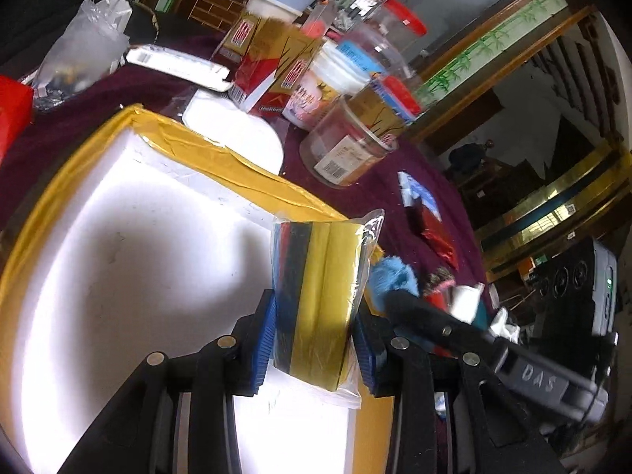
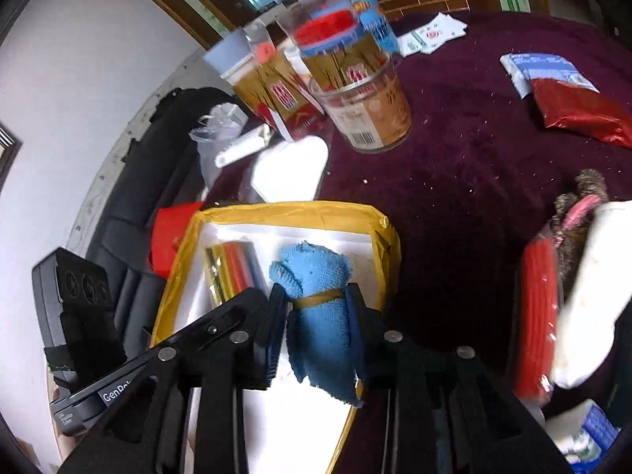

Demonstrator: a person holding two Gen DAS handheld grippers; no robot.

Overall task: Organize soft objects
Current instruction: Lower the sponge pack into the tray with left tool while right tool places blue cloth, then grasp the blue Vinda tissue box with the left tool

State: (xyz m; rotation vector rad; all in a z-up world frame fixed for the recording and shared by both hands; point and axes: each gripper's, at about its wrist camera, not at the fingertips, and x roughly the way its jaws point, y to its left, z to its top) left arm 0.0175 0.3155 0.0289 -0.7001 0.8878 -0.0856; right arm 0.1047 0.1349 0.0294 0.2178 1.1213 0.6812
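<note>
A dark maroon tablecloth [image 2: 474,166] fills most of the right wrist view, speckled with pale crumbs. At lower centre of both views sits a white foam box [image 1: 118,256] edged in yellow tape, its rim running diagonally across the left wrist view. Behind it, in the upper middle of each frame, stands a clear plastic jar [image 2: 367,110] with a barcode label, backed by red-and-gold cartons [image 1: 268,75].

The left gripper [image 1: 314,339] is clamped on a plastic-wrapped pack of yellow, black and red sponges [image 1: 320,300], held upright over the box interior. The right gripper [image 2: 316,328] squeezes a rolled blue cloth [image 2: 316,308] bound by a yellowish band, above the box's right part, beside the sponge pack. A red foil packet [image 2: 580,110] lies at upper right of the right wrist view.
</note>
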